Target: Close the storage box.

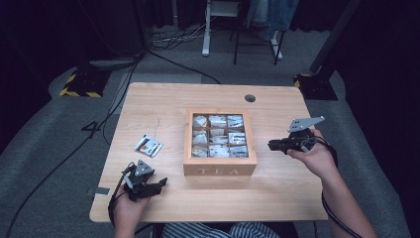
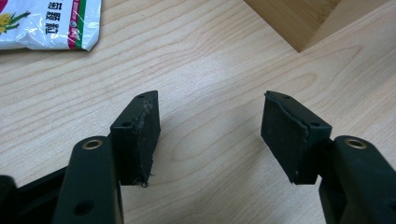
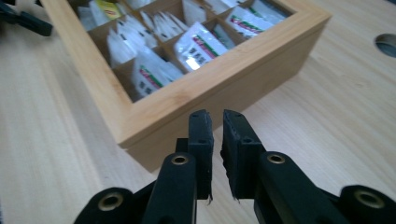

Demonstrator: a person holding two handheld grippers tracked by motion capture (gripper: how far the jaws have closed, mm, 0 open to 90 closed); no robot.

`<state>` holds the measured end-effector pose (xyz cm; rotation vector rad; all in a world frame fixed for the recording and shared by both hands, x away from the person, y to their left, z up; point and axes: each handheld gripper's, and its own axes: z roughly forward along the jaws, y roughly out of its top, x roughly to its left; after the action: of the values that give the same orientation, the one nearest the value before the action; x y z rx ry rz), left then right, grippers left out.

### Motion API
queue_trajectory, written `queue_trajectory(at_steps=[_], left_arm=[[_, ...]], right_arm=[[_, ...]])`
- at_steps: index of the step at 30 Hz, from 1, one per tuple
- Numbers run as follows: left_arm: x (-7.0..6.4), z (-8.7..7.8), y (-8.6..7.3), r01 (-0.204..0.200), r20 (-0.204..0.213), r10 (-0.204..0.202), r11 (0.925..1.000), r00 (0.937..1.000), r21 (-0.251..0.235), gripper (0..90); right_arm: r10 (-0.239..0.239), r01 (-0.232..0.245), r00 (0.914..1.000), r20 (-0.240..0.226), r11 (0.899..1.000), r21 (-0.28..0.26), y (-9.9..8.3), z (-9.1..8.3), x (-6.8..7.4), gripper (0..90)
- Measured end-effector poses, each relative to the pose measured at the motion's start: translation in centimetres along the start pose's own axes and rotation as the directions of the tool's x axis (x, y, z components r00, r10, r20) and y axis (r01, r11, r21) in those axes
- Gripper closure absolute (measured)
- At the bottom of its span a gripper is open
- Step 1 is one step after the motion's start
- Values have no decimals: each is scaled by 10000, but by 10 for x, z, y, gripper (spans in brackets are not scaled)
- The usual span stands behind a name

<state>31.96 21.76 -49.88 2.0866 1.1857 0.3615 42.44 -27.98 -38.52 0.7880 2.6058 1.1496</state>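
Ribbed black left gripper (image 2: 210, 133) agape, glossy sachet (image 2: 49, 22), square wooden tea box (image 1: 220, 171)

Lab or studio: black curtains (image 1: 44, 29), floor cables (image 1: 173, 37), hazard-taped stand bases (image 1: 79, 84).

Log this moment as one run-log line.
left gripper: open, empty, above table | right gripper: nearly shut, empty, beside tea box | packet: loose on table, left of box
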Motion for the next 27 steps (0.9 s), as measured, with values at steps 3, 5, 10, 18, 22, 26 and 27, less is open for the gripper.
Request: queue_trajectory(at_steps=[3, 5, 10, 18, 22, 26, 27], left_arm=[[1, 0, -2, -121, -80, 120, 9999, 9999, -102, 374], [2, 0, -2, -220, -177, 219, 9997, 9996, -69, 373], [5, -1, -2, -136, -255, 133, 9999, 9996, -106, 372], [6, 0, -4, -351, -428, 342, 9991, 9985, -219, 360], [7, 1, -5, -401, -525, 386, 9988, 9979, -274, 358], [7, 1, -5, -374, -575, 358, 9989, 9977, -273, 355], [7, 1, -5, -381, -596, 364, 9989, 9976, -269, 354]], right_arm=[[-36, 36, 9996, 276, 10000, 10, -3, -2, -6, 820], [-106, 105, 9988, 480, 9999, 20, -5, -3, -11, 818], [-178, 185, 9947, 1014, 9998, -60, -12, -5, -23, 800], [-193, 222, 9845, 1745, 9997, -144, -29, -1, -46, 783], [-20, 57, 9802, 1978, 9998, -181, -39, 4, -58, 783], [126, -67, 9761, 2171, 9996, -279, -50, 9, -68, 783], [114, -53, 9752, 2209, 9996, -282, -52, 10, -70, 783]])
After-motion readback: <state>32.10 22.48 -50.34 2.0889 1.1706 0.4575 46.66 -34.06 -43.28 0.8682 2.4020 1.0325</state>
